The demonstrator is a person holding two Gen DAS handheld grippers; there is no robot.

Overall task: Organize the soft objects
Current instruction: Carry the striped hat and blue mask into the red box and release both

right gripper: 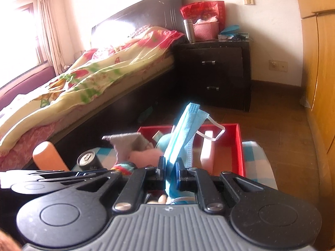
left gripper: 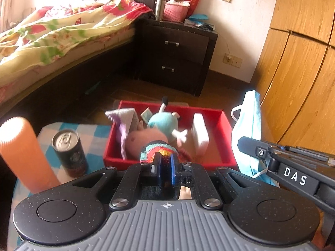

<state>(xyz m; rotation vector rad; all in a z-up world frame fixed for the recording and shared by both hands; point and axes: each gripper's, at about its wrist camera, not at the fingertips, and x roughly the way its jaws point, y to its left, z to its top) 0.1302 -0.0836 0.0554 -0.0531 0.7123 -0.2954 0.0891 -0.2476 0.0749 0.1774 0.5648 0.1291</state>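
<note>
Left wrist view: left claw (left gripper: 164, 163) clenched on plush toy (left gripper: 155, 138) over red box (left gripper: 225, 125) directly ahead, can (left gripper: 69, 150) to its left, right wrist view: right claw (right gripper: 170, 168) clenched on blue face mask (right gripper: 184, 133), red box (right gripper: 239, 146) ahead

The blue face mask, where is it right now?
The face mask is pinched upright in the right tongs, held over the red box, just right of the plush toy.

The plush toy (left gripper: 144, 140) hides the red box (left gripper: 222, 123) floor; its face is unseen.
</note>
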